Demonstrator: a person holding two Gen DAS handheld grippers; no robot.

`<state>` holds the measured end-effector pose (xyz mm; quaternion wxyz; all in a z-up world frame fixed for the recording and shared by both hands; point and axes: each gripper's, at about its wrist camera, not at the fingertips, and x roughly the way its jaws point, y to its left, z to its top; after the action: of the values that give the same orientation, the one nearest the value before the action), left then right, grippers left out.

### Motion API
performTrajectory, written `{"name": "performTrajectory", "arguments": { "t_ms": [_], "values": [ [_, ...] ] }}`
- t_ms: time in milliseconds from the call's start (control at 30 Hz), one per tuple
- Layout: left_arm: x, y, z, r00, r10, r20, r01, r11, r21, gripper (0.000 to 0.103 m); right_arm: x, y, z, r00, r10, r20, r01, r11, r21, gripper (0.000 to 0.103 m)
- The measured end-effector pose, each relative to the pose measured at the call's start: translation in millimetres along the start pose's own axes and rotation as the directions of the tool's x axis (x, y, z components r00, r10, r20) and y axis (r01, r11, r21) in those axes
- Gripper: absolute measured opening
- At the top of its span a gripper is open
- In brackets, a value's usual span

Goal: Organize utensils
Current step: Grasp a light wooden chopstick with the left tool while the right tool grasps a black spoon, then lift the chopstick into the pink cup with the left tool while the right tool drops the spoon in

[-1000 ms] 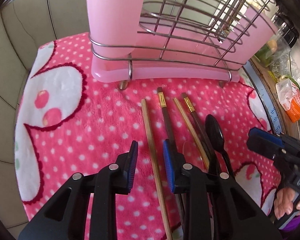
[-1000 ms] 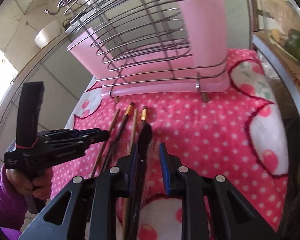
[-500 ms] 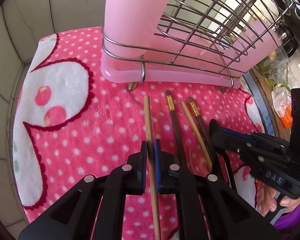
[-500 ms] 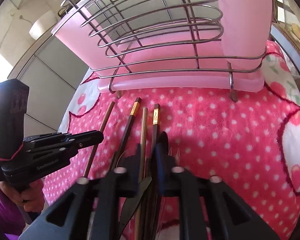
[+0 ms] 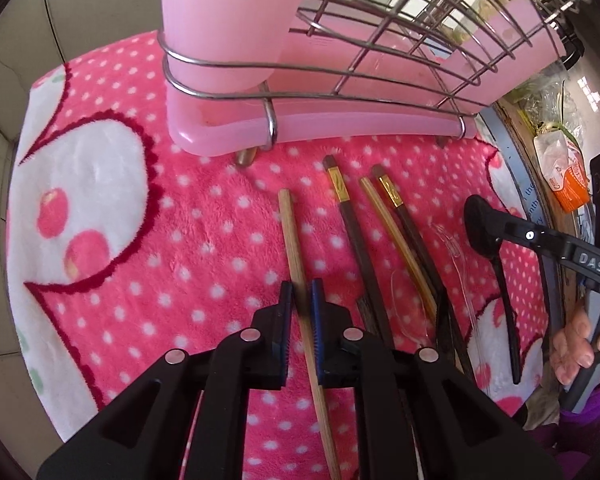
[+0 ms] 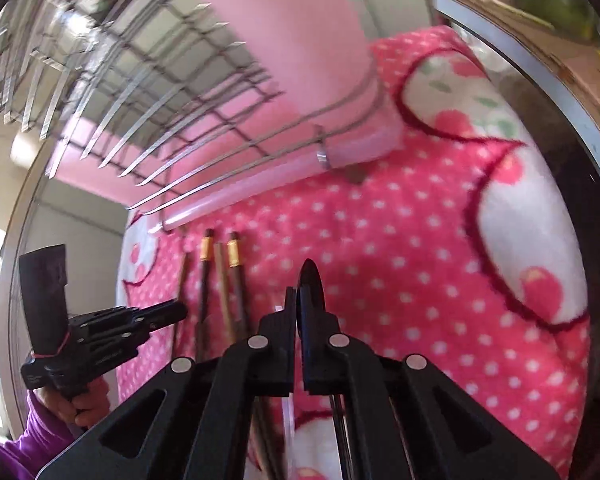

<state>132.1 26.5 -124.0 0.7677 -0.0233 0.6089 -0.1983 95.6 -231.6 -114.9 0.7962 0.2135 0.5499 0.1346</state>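
On the polka-dot towel (image 5: 148,264) before the pink rack (image 5: 308,124), left hand-held gripper (image 5: 301,300) opening around a pale chopstick (image 5: 292,236), right hand-held gripper (image 6: 299,312) clamped on a black spoon (image 6: 311,280), open towel to its right.

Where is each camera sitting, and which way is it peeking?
Left wrist: sits on the left hand-held gripper, looking down at the light wooden chopstick between its jaws, which are opening; the right hand-held gripper and its hand show.
Right wrist: sits on the right hand-held gripper, shut on the black plastic spoon; the left hand-held gripper and a purple sleeve show.
Both share the pink polka-dot towel and pink wire dish rack.
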Motion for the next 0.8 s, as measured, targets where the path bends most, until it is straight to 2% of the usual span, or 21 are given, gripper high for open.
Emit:
{"name": "performTrajectory", "arguments": {
  "t_ms": [133, 200, 233, 367, 400, 567, 667, 800],
  "values": [
    [4.7, 0.7, 8.1, 0.999, -0.011, -0.050, 0.012, 1.000, 0.008, 0.010, 11.5, -6.1, 4.5, 0.998, 0.011, -0.060, -0.009, 0.999, 0.034, 0.012],
    [4.1, 3.1, 12.1, 0.997, -0.014, -0.076, 0.014, 1.000, 0.005, 0.010, 18.0, -5.0, 7.8, 0.995, 0.001, -0.104, 0.001, 1.000, 0.022, 0.029],
    [4.5, 3.4, 14.2, 0.996, -0.014, -0.090, 0.014, 1.000, 0.004, 0.010, 20.7, -5.6, 8.7, 0.992, -0.006, -0.124, 0.008, 1.000, 0.009, 0.031],
    [7.2, 3.5, 18.3, 0.993, -0.013, -0.114, 0.012, 1.000, -0.007, 0.010, 26.2, -3.2, 10.8, 0.989, -0.023, -0.148, 0.015, 0.998, -0.053, 0.026],
    [7.5, 2.2, 17.4, 0.994, -0.012, -0.109, 0.012, 1.000, -0.008, 0.010, 26.9, -0.9, 11.0, 0.989, -0.024, -0.144, 0.013, 0.997, -0.074, 0.017],
    [4.1, -4.5, 8.1, 0.998, 0.007, -0.055, -0.008, 1.000, -0.011, 0.008, 18.9, 6.7, 9.5, 0.994, -0.029, -0.104, 0.014, 0.989, -0.147, 0.002],
    [-11.4, -8.3, -2.1, 1.000, -0.004, -0.017, 0.004, 1.000, -0.020, 0.006, 1.9, 5.8, 5.3, 0.997, 0.025, -0.068, -0.036, 0.987, -0.154, 0.002],
    [-49.5, -18.8, -19.4, 0.995, -0.019, 0.098, 0.021, 1.000, -0.014, 0.006, -37.1, 6.5, -2.8, 0.995, 0.100, 0.020, -0.094, 0.978, -0.188, 0.002]
  ]
}}
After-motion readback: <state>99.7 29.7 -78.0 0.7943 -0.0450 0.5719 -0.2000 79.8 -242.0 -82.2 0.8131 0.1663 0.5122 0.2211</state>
